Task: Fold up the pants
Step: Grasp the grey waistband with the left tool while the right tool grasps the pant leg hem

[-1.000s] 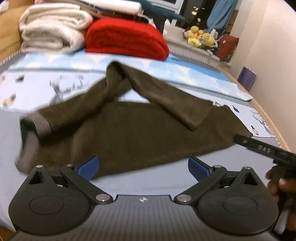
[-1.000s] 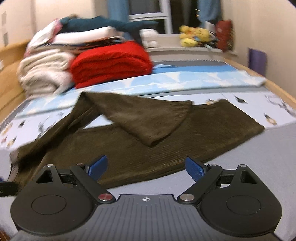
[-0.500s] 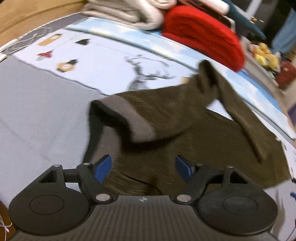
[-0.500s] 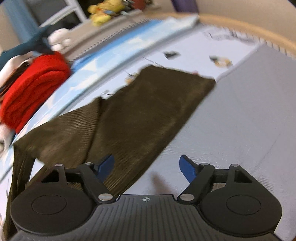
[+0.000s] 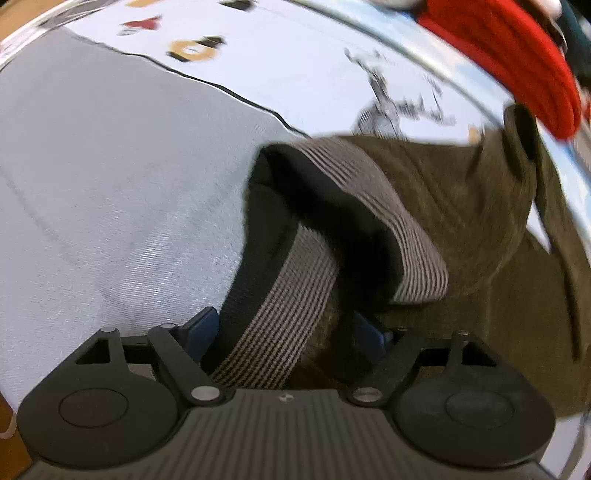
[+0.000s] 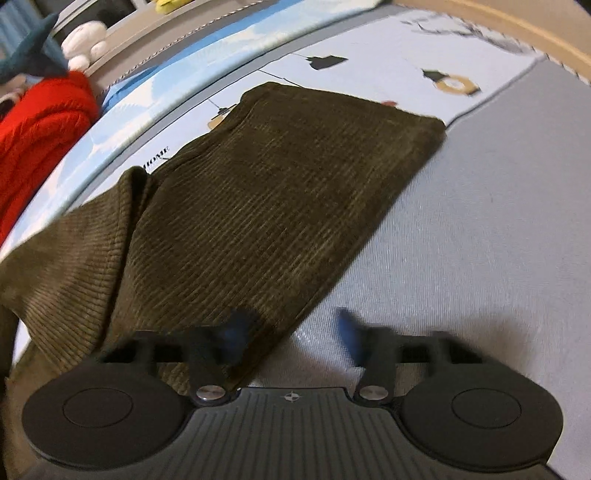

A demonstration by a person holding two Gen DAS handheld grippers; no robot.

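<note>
Dark olive corduroy pants [image 5: 461,206] lie spread on the bed, one leg folded across the other. In the left wrist view the grey striped waistband [image 5: 280,310] stands up in a loop and runs between the jaws of my left gripper [image 5: 285,330]. Those jaws are opening, and the blue pads sit apart from the band. In the right wrist view the leg end of the pants [image 6: 266,192] reaches down to my right gripper [image 6: 291,328]. Its blurred jaws are closing with the hem's near corner between them, by the left finger. The pads are still apart.
The pants rest on a grey sheet [image 6: 480,240] beside a printed light-blue cover [image 5: 295,74]. A folded red blanket [image 5: 509,51] lies at the far side, seen also as the red blanket [image 6: 40,125]. A wooden bed rim [image 6: 517,22] runs behind, with plush toys [image 6: 85,40] beyond.
Both grippers have dropped and tilted down onto the pants, the left to the waistband end and the right to the leg hem. The right jaws have narrowed.
</note>
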